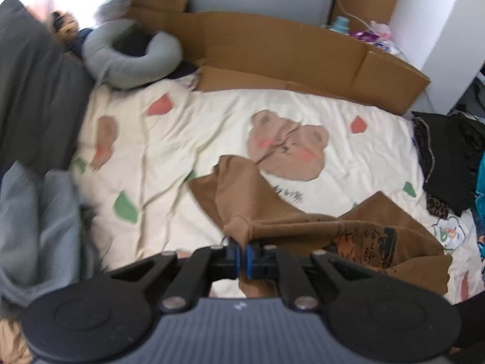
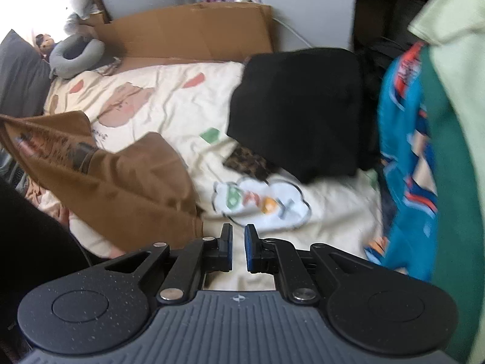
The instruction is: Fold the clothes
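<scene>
The left gripper point(image 1: 243, 253) is clamped on a bunched edge of the brown shirt point(image 1: 303, 224), lifting it so the cloth can be drawn over itself. The right gripper point(image 2: 238, 236) has nothing between its pads, which stand slightly apart and are opening (probably a corner just let go). The shirt lies on the bear-print bedsheet point(image 1: 188, 127), near its front edge; black folded clothes point(image 2: 300, 112) sit to the shirt's right.

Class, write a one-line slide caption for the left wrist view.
Left gripper shut on a bunched edge of the brown T-shirt, lifting it over the bear-print bedsheet.
</scene>
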`<state>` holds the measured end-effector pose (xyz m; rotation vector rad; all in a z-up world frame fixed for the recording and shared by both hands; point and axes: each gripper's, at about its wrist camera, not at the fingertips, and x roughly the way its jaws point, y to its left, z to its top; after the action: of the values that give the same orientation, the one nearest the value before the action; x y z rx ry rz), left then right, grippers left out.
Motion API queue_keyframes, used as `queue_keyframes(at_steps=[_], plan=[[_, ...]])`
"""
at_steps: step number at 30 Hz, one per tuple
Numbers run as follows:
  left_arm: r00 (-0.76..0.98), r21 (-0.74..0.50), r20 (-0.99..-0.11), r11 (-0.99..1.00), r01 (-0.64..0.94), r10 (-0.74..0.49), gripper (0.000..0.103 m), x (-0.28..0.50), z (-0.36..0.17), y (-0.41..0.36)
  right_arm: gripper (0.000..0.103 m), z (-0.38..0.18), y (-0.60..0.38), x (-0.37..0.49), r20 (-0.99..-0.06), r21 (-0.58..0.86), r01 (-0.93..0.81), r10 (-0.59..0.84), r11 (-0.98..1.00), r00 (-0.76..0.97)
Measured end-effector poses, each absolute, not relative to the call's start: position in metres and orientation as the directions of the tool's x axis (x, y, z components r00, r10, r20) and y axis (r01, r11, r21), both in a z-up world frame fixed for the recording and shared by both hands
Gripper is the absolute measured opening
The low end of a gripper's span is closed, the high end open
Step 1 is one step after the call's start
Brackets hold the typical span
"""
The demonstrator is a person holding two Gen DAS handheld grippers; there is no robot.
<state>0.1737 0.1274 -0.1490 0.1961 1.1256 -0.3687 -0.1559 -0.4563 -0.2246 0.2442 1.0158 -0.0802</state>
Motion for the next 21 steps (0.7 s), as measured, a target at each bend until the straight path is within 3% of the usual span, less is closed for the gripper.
queue_keyframes(at_steps=[11,15,21], plan=[[0.375,0.017,-0.922,0.959,0.285,-0.095,0.004,0.144,-0.149,0.19,0.021,-0.24,-0.423,-0.061,-0.809,0.188,0.059,0.121,0.98,0.576],[0.358,0.017,-0.931,0.967,0.252,-0.077,0.004,0.137,-0.161,0.203,0.038,-0.261,-0.405,-0.023,-0.798,0.222,0.021,0.169,0.975,0.578],[0.323,0.026,-0.945,0.976,0.218,-0.047,0.004,0.132,-0.184,0.219,0.039,-0.303,-0.371,0.04,-0.806,0.258,-0.047,0.242,0.965,0.541]])
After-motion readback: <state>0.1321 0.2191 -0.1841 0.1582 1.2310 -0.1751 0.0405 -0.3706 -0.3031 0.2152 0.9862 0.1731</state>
